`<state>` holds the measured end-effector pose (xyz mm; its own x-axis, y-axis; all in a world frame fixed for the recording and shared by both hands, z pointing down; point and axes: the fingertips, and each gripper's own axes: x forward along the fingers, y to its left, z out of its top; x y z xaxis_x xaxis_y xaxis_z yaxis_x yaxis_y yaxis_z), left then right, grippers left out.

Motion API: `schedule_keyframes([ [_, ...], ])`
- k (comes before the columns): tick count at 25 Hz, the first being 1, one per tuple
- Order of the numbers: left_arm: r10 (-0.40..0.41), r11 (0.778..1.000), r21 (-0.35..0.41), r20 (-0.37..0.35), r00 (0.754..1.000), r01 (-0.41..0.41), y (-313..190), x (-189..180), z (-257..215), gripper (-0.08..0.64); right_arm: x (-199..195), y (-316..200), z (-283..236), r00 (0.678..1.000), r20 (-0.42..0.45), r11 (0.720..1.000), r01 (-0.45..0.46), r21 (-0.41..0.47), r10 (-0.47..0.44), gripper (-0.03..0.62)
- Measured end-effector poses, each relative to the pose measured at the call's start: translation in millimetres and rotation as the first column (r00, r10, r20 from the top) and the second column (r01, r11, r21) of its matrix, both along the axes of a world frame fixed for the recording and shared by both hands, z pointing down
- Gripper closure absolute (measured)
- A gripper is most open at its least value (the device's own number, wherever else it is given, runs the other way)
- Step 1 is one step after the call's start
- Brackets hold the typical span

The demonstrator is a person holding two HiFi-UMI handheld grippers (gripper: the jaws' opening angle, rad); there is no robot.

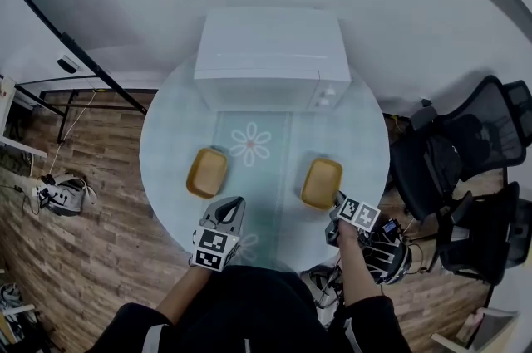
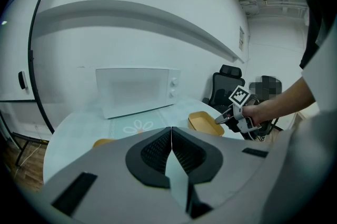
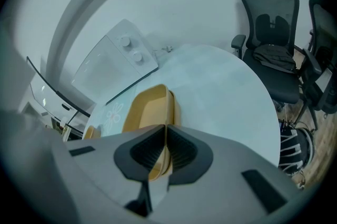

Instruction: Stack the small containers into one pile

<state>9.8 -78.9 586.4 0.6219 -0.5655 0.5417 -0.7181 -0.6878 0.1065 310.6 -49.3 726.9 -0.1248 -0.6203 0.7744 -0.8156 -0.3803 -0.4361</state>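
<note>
Centre lane: bare mat (image 1: 252, 177) between left container (image 1: 207, 172) and right container (image 1: 321, 183), passable.
Far side: microwave (image 1: 272, 56) blocks the table (image 1: 166, 135) back.
Right flank: office chairs (image 1: 449, 169) near the rim.

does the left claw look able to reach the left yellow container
Likely yes: only bare table separates the left claw from the left yellow container, though its jaws are together.

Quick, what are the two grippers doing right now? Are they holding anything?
Left gripper: closed, holding nothing.
Right gripper: closed on the rim of the right yellow container.
</note>
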Motion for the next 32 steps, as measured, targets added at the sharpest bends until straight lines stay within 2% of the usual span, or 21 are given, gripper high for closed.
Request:
schedule_keyframes([
  [16, 0.021, 1.0, -0.004, 0.002, 1.0, -0.021, 2, -5, 2, 0.546, -1, 5, 8, 0.998, -0.068, 1.0, 0.006, -0.022, -0.007, 0.555],
  [24, 0.022, 1.0, 0.004, -0.019, 1.0, -0.022, 0, -8, 0, 0.546, 5, 0, -35, 0.982, -0.174, 0.996, -0.057, 0.075, 0.069, 0.555],
  [27, 0.02, 1.0, -0.003, -0.023, 1.0, -0.02, 1, -10, 0, 0.546, -12, -10, -53, 0.982, -0.184, 0.992, -0.019, 0.123, 0.041, 0.555],
  [32, 0.007, 1.0, -0.005, -0.026, 1.0, -0.007, -1, -24, 0, 0.546, -61, -30, -75, 0.975, -0.216, 0.98, 0.084, 0.182, -0.044, 0.555],
])
